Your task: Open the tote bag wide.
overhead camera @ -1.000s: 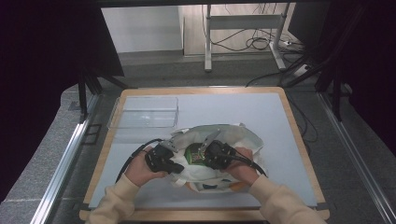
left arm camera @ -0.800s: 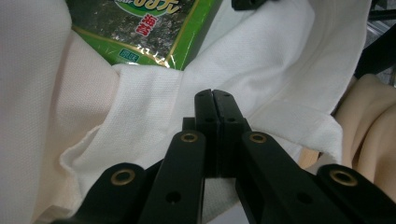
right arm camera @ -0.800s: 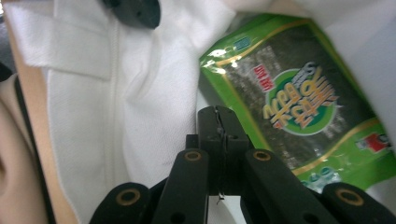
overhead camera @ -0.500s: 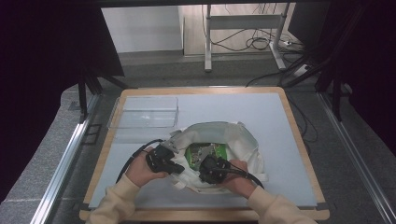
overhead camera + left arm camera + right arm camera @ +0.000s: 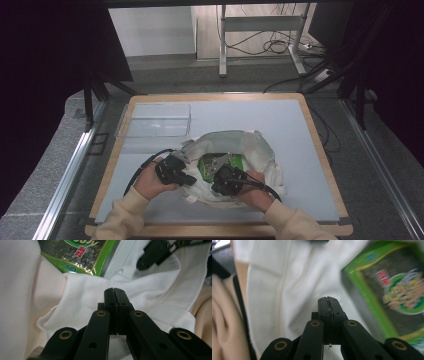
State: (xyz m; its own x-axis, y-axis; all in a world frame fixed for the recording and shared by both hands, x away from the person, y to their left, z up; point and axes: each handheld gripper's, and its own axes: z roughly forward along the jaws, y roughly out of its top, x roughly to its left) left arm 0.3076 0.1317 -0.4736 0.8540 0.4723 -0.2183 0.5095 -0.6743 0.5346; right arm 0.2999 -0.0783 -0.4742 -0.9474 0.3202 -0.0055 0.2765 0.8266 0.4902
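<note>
Left side, high view: clear plastic tray [image 5: 154,120] on the blue-grey table mat [image 5: 300,125], well apart from both grippers, up and to the left of the left gripper's fingertips. Left gripper [image 5: 192,179] at the near-left rim of the white cloth bag [image 5: 260,145], held in the left hand [image 5: 150,182], black cable [image 5: 137,172] trailing out to the left.

Left gripper view: jaws pressed together with no gap, tips [image 5: 115,290] against a fold of the white cloth bag [image 5: 82,295]; whether cloth is pinched between them cannot be told. Green seaweed packet [image 5: 80,255] ahead and to the left of the fingertips, red printed characters legible, lower edge tucked under the bag rim. Other gripper's black jaw tip ahead and to the right, above the cloth.

Centre, high view: green seaweed packet [image 5: 207,164] inside the bag mouth, between the two grippers, print too small to read.

Right side, high view: right gripper [image 5: 220,176] at the near rim of the bag, touching the near edge of the packet, in the right hand [image 5: 255,192].

Right gripper view, blurred: right gripper [image 5: 327,298] with jaws closed together, nothing visibly between them; white cloth [image 5: 287,285] under and left of the fingertips, green packet [image 5: 392,290] just to their right, apart from the tips. Pale sleeve [image 5: 222,325] at far left.
</note>
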